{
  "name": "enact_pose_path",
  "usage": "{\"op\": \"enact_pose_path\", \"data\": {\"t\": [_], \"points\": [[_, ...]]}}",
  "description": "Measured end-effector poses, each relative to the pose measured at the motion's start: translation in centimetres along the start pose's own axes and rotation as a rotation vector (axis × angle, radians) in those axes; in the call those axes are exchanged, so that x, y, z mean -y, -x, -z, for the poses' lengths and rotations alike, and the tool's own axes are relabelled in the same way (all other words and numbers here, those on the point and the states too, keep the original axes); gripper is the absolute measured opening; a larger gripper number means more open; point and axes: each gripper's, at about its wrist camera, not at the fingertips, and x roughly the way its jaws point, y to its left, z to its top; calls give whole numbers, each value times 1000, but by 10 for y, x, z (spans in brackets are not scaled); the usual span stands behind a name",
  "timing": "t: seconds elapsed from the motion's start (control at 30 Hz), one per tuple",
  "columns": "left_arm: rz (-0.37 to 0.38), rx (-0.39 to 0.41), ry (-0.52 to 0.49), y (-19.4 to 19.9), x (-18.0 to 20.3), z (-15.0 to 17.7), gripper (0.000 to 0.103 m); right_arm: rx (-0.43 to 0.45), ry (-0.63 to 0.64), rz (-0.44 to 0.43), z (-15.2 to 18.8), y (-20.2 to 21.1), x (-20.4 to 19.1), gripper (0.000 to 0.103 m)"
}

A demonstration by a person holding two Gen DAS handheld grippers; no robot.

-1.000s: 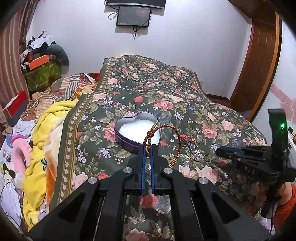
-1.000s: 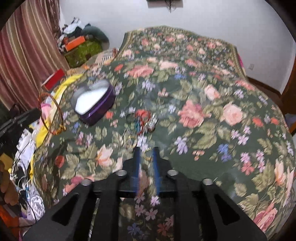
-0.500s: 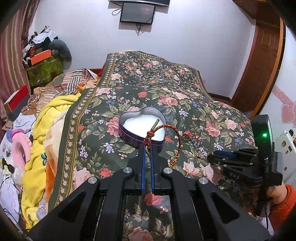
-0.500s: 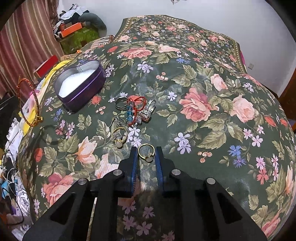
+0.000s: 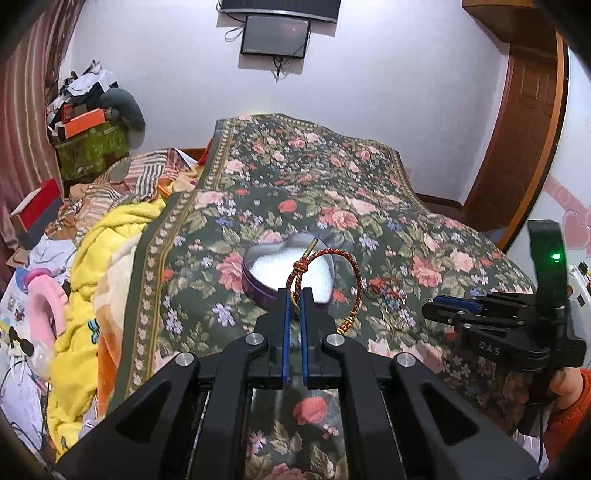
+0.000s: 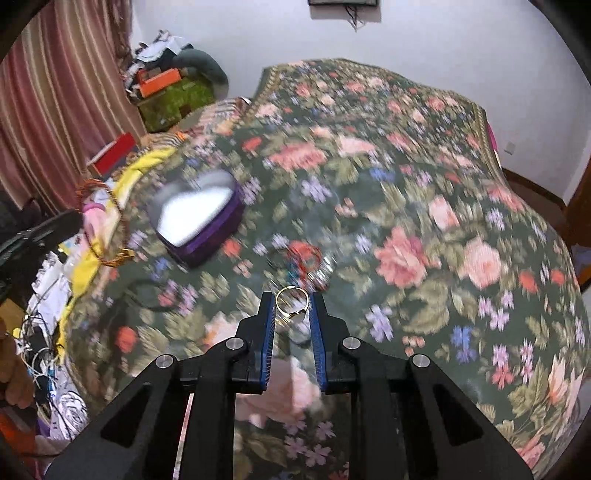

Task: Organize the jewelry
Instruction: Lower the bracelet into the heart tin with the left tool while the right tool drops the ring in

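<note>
My left fingers (image 5: 294,301) are clenched on the red-and-gold cord bracelet (image 5: 334,275), pinching it just below its knot; the loop stands up off the tips and hangs to the right, gold bead end down; right behind it sits the heart-shaped purple tin (image 5: 290,271), open, white lining, on the floral bedspread (image 5: 332,199). My right fingers (image 6: 292,308) are grasping a gold ring (image 6: 291,301) flat between the blue pads, held above the bed; background in that view is motion-blurred. Rest of the jewelry pile (image 6: 308,262) lies just past the right tips, red cord and some metal pieces, details too smeared to sort; tin is to its left. Yellow blanket (image 5: 99,258) bunched along the bed's left edge; wall-mounted screen (image 5: 275,35) on the far wall.
</note>
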Motion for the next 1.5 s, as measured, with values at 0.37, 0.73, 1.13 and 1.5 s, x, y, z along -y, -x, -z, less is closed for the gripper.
{"op": "enact_pose_path", "data": {"t": [0.37,0.73,1.13,1.5], "points": [[-33,62,21,-2,-12,-28,3,109,40,-68,-38,13,-27,17],[-40,44,4,-25,-12,-38,3,138,54,-111,-62,5,-37,17],[-40,-39,4,-62,-17,-36,3,93,70,-156,-66,-22,-48,17],[-43,-99,12,-84,-26,-28,3,23,74,-183,-62,-55,-52,17]]}}
